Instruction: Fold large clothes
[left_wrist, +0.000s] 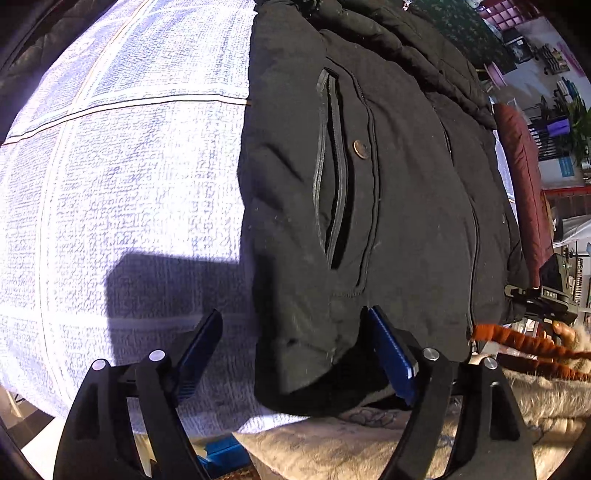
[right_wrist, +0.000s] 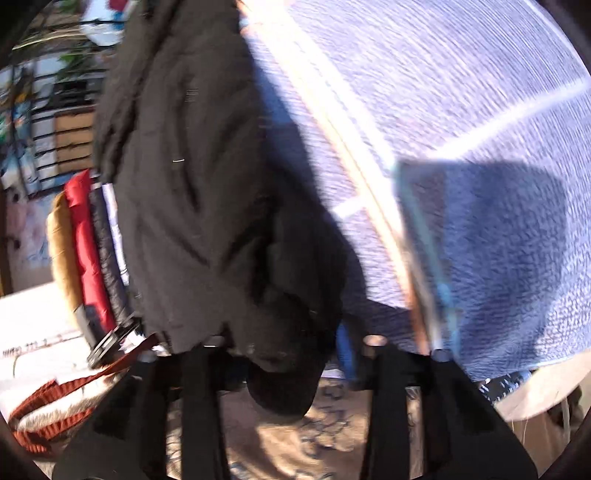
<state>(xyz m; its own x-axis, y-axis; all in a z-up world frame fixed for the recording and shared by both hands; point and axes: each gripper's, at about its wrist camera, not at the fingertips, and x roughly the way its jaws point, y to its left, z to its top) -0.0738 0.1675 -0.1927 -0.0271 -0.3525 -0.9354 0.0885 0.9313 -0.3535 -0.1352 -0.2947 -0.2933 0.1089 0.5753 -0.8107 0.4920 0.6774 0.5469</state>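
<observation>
A black padded jacket (left_wrist: 388, 184) lies on a pale blue textured bedspread (left_wrist: 129, 184), its slit pocket and brown snap button facing up. My left gripper (left_wrist: 295, 339) is open with its blue-padded jaws straddling the jacket's near hem corner; the right pad touches the fabric. In the blurred right wrist view the jacket (right_wrist: 192, 192) hangs in a bunch down over my right gripper (right_wrist: 314, 350). A fold of it sits between the jaws, and the left fingertip is hidden, so I cannot tell whether they are shut on it. The bedspread (right_wrist: 480, 129) spreads to the right.
A dark red quilted garment (left_wrist: 524, 184) lies beyond the jacket; it shows red in the right wrist view (right_wrist: 86, 251) with other stacked items. A fur-trimmed piece with rust ribbing (left_wrist: 524, 343) lies at the bed's near edge, over a beige patterned blanket (left_wrist: 332, 443). Room clutter stands behind.
</observation>
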